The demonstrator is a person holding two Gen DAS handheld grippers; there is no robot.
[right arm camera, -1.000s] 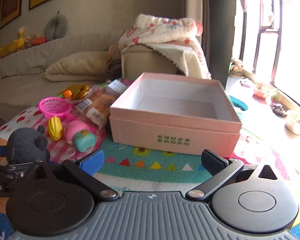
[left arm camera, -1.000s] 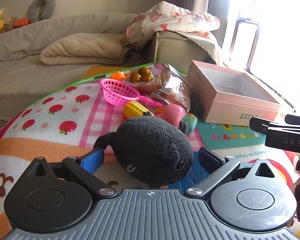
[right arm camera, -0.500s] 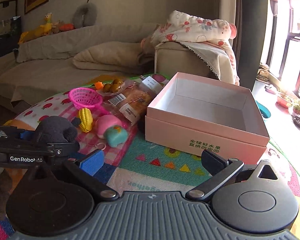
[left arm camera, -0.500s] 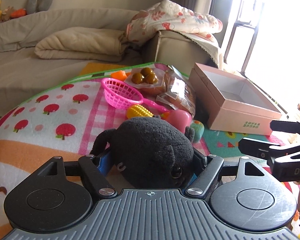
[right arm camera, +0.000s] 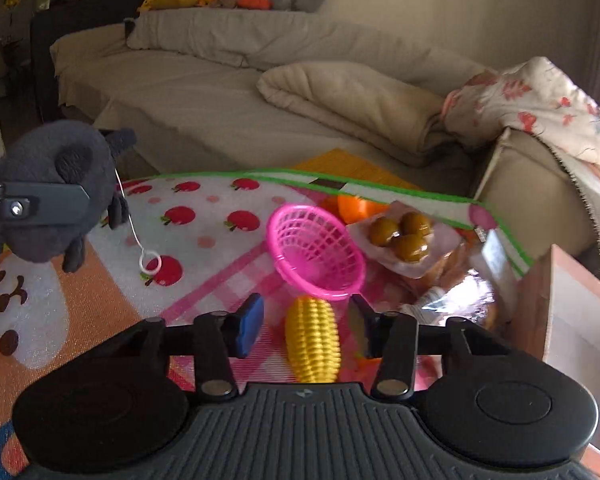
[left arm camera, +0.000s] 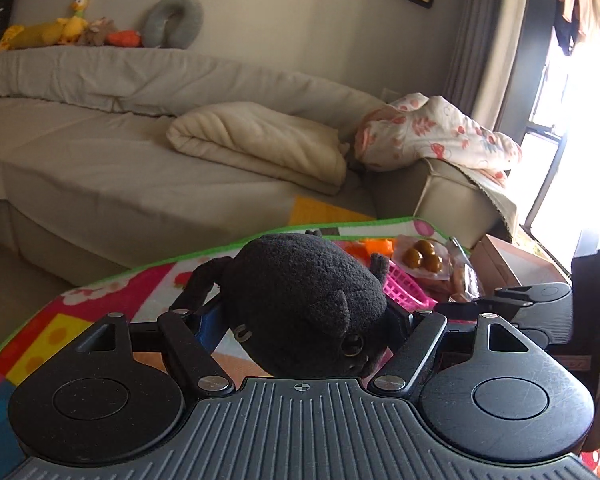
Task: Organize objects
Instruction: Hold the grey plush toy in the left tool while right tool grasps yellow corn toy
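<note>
Far left, raised off the play mat point(right arm camera: 204, 216): black plush toy point(left arm camera: 304, 300), clamped between the left gripper point(left arm camera: 300, 328) fingers. Nearer the middle: right gripper point(right arm camera: 306, 326) spread wide, straddling a yellow toy corn point(right arm camera: 312, 344) without touching. Just beyond: pink basket point(right arm camera: 316, 256). Farther right: brown balls point(right arm camera: 400, 234) in wrap, then pink box point(right arm camera: 572, 312) at the edge.

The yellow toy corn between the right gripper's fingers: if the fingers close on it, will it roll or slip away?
The corn looks rounded and tapered, so it may roll sideways on the mat. Its ridged kernels probably give grip. The right gripper straddles it, open, so closing squarely should likely hold it.
</note>
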